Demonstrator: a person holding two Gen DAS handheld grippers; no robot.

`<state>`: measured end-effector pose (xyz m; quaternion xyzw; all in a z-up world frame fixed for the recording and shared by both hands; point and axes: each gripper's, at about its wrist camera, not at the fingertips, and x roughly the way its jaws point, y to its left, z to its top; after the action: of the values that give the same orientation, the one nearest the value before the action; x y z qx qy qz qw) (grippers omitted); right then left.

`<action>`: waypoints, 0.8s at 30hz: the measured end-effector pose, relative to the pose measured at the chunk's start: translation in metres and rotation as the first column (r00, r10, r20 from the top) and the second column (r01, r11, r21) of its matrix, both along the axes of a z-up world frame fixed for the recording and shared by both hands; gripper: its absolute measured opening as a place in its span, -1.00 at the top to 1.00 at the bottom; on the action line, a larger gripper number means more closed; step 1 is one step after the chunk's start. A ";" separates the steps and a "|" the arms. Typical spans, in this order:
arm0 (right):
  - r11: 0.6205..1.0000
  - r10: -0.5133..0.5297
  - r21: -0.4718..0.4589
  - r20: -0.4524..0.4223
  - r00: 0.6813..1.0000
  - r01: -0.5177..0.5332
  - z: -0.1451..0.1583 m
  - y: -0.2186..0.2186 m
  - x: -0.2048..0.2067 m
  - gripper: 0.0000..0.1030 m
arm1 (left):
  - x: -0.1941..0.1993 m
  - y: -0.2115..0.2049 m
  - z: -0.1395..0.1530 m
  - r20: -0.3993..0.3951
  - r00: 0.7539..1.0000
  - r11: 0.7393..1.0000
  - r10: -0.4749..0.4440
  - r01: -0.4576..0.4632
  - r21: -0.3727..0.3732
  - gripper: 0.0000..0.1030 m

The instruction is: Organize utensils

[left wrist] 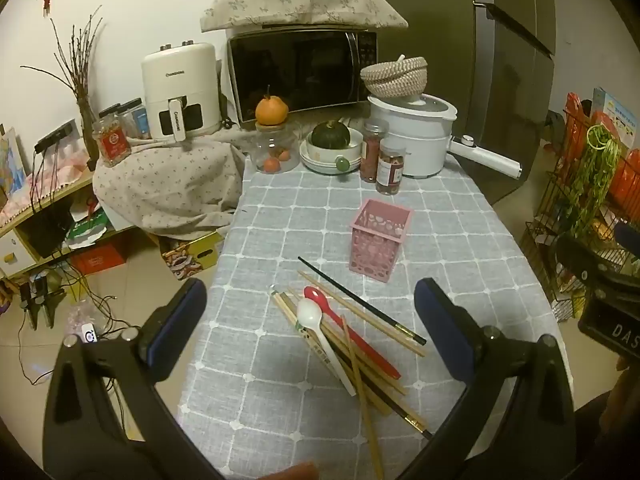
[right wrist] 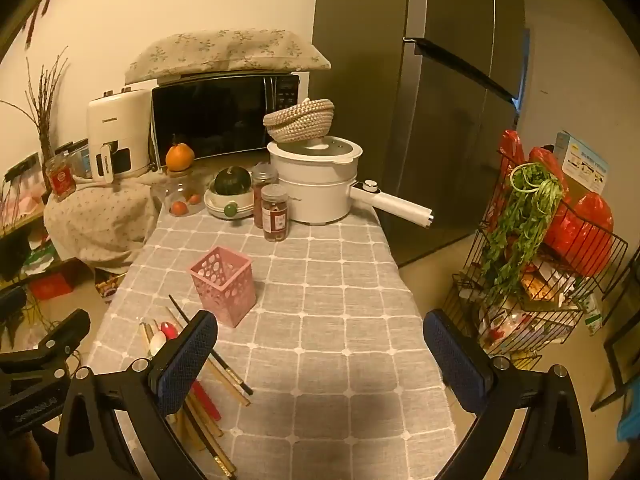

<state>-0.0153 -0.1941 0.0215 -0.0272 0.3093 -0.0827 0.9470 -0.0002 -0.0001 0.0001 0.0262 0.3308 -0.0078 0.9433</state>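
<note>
Both tongs are spread wide, nothing held: left tongs (left wrist: pixel 310 328) hover over the utensil pile (left wrist: pixel 352 344), right tongs (right wrist: pixel 320 356) over bare surface (right wrist: pixel 340 320). One chopstick should be taken singly near its end, then dropped upright into the pink holder (left wrist: pixel 380 240) just beyond.

Both wrist views look down along the table (left wrist: pixel 460 216), sharing the pink holder (right wrist: pixel 224 286).

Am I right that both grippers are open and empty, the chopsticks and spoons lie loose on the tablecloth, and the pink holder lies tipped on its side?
Not quite: the pink holder stands upright, empty, beyond the pile, as the left wrist view shows. The rest holds.
</note>
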 end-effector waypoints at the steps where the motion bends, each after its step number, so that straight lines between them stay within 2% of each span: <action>1: 1.000 0.000 0.002 0.003 1.000 0.000 0.000 0.000 0.000 -1.00 | 0.000 0.000 0.000 -0.004 1.000 1.000 0.000 0.000 0.004 -1.00; 24: 1.000 0.002 0.005 -0.004 1.000 -0.002 0.001 -0.007 -0.001 -1.00 | -0.001 -0.004 -0.005 -0.003 1.000 1.000 -0.004 0.004 0.006 -1.00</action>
<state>-0.0162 -0.2016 0.0228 -0.0252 0.3114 -0.0807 0.9465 -0.0007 -0.0041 -0.0047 0.0297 0.3324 -0.0087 0.9426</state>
